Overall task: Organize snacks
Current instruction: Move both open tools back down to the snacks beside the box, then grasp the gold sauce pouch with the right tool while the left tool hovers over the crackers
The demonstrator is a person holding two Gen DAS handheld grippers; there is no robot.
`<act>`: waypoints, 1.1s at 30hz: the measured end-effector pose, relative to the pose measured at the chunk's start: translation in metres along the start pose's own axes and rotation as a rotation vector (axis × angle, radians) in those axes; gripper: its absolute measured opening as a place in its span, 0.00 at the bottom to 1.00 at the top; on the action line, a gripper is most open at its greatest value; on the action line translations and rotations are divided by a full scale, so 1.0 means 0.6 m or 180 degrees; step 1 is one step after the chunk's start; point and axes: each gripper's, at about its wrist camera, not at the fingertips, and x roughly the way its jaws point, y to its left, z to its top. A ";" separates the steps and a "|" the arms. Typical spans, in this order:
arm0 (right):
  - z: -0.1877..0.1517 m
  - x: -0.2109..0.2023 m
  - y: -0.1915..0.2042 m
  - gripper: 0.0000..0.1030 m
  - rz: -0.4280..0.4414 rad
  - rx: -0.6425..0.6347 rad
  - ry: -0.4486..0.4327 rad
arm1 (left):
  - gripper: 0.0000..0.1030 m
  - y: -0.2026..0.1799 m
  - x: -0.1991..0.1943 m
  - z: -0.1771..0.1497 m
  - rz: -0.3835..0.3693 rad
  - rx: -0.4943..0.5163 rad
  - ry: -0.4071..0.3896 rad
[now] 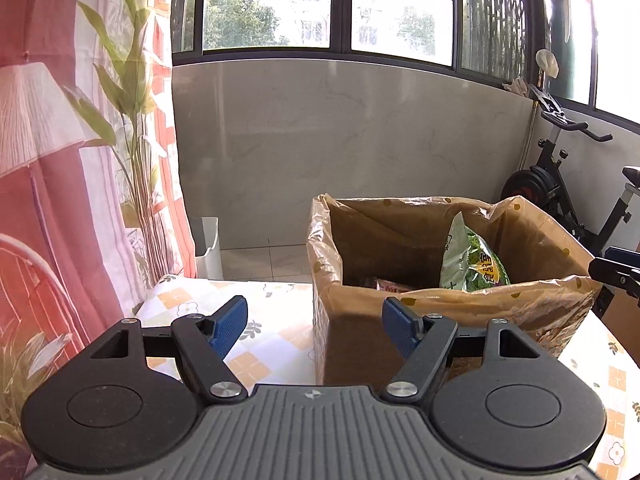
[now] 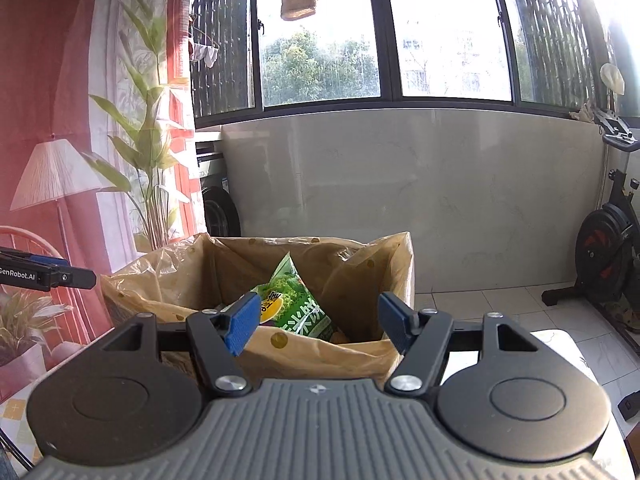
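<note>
My left gripper [image 1: 315,326]: fingers apart, empty.
My right gripper [image 2: 318,322]: fingers apart, empty.
Green snack bag [image 2: 298,304]: frame centre, inside the lined box [image 2: 312,356].

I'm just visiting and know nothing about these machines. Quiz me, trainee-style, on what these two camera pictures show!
1. True or false: the left claw is gripping a snack.
2. Where is the green snack bag?
A. on the floor
B. inside the lined cardboard box
C. hanging at the window
3. Fill in: the box stands on a table covered with a ______ tablecloth.

Key:
1. False. Both it and the right claw are open and hold nothing.
2. B. The bag leans upright inside the box, its top poking above the rim.
3. Floral, checked in orange and white.
</note>
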 end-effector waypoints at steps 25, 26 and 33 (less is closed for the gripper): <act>-0.270 0.007 0.008 0.70 0.0094 0.0183 0.1392 | 0.73 -0.005 0.007 -0.214 0.0216 -0.0414 0.0717; -0.276 0.006 0.013 0.72 0.0084 0.0123 0.1393 | 0.73 -0.007 0.008 -0.219 0.0213 -0.0411 0.0741; -0.304 0.008 0.035 0.73 0.0063 0.0018 0.1548 | 0.73 -0.025 0.004 -0.236 0.0133 -0.0325 0.0775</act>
